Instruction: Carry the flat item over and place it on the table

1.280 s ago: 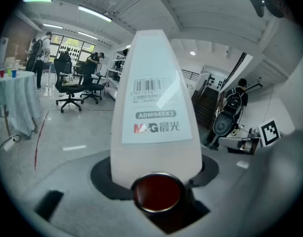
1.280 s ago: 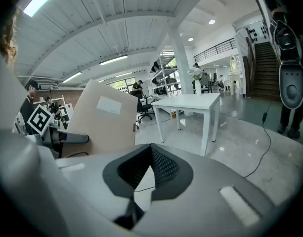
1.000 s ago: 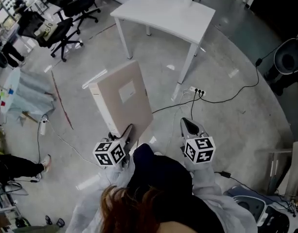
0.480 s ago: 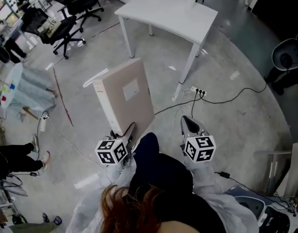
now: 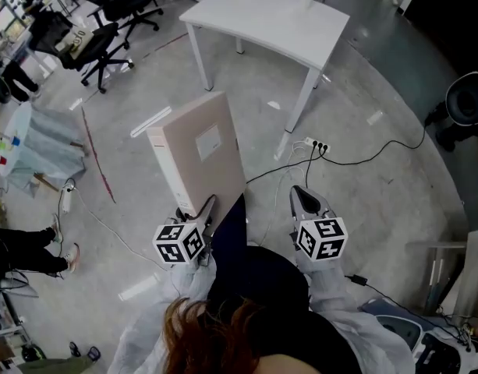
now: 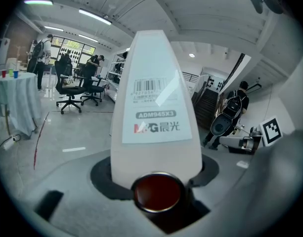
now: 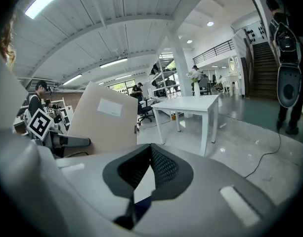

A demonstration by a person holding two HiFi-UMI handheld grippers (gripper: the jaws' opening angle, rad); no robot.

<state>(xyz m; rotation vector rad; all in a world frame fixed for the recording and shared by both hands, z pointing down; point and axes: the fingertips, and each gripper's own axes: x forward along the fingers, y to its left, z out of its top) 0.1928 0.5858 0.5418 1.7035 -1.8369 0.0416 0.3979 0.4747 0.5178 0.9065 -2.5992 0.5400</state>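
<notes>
Beige folder (image 5: pixel 200 150) clamped by its near edge in left claw (image 5: pixel 203 209).
Right claw (image 5: pixel 303 198) closed, empty; I fear the one-edge hold slipping.

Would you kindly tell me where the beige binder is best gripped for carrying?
Probably at the lower end of the binder, across its narrow spine, from below, as the left gripper does. It stands upright, and only its thickness fits between jaws; the broad faces look too wide.

One binder (image 5: pixel 196 151), one table (image 5: pixel 271 19), perhaps three chairs (image 5: pixel 97 51)
</notes>
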